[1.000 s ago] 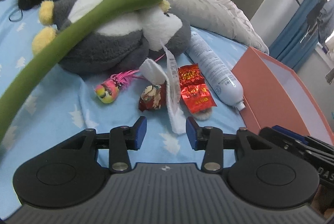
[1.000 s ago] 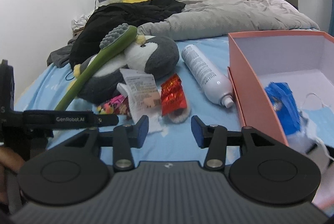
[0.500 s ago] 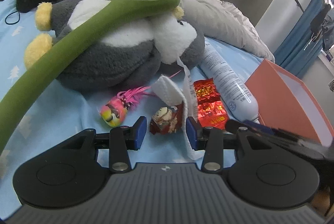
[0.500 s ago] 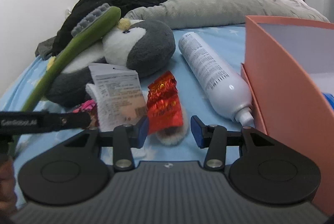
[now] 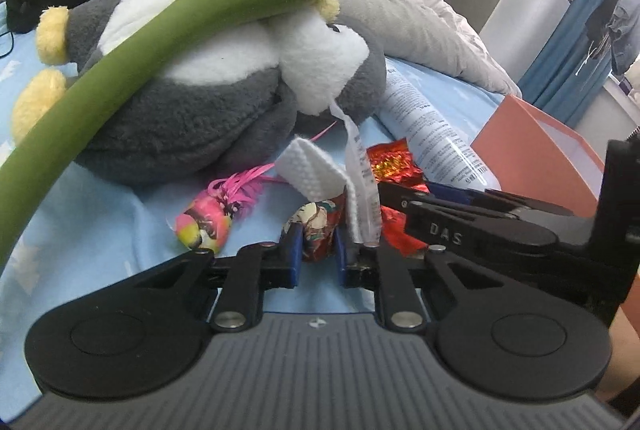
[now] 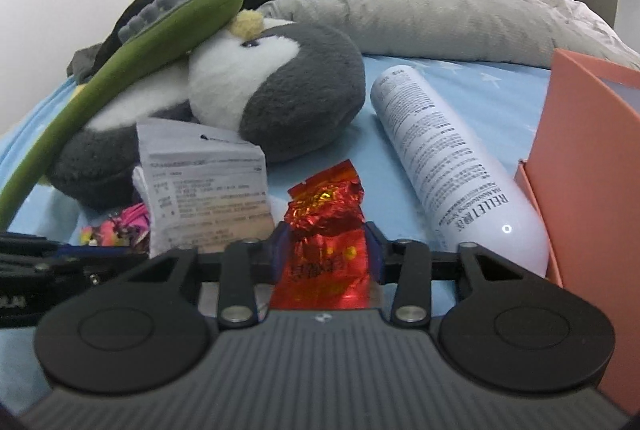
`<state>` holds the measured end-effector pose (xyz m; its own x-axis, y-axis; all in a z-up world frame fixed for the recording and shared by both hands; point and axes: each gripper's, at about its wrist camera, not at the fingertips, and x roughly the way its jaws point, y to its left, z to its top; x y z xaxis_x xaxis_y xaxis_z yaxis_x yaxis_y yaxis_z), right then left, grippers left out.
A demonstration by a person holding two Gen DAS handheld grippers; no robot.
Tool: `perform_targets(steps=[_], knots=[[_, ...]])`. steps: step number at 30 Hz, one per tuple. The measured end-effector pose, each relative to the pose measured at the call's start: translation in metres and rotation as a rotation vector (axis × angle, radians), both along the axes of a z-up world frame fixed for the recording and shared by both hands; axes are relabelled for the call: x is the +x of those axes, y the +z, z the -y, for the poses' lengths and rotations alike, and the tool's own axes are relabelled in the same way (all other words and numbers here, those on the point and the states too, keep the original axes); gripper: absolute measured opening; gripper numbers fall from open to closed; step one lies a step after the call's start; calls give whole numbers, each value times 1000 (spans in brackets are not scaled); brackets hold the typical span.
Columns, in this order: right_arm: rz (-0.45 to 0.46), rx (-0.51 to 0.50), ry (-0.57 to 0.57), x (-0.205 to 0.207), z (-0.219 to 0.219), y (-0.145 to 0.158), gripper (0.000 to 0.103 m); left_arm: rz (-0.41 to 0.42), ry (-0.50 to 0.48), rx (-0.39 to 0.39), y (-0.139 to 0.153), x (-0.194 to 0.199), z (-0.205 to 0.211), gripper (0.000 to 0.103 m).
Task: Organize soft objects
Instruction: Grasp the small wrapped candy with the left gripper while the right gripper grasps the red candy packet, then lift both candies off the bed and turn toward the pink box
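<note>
Two small packets lie on the blue sheet (image 5: 100,213) in front of the plush penguin (image 5: 192,109): the left gripper (image 5: 316,250) has just closed onto the printed sachet (image 5: 316,230), and the right gripper (image 6: 326,254) has just narrowed around the red foil pouch (image 6: 324,238), pads at its sides. Both look light, crinkly and slippery, so a mid-body pinch seems safer than the flimsy sealed edges.

We see soft, even indoor light — brightest at the window (image 5: 624,41) by the blue curtains. Fisheye bending curves both views' edges, and the right wrist view is slightly blurred — a small glare dot sits on the white bottle (image 6: 507,228).
</note>
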<state>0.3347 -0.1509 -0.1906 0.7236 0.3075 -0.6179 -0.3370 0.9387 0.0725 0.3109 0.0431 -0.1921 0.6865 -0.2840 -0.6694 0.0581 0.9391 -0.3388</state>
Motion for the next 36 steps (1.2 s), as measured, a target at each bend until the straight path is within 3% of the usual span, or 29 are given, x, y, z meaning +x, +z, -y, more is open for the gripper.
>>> perform_targets(steps=[2, 8, 27, 36], knots=[[2, -2, -6, -2, 0, 3, 21, -1, 2, 19, 2, -3, 1, 19], [-4, 19, -20, -16, 7, 17, 6, -14, 36, 26, 11, -21, -6, 18], [-10, 89, -50, -127, 37, 55, 4, -23, 91, 18, 38, -114, -3, 18], [-41, 92, -47, -156, 43, 43, 7, -47, 100, 26, 33, -139, 5, 18]])
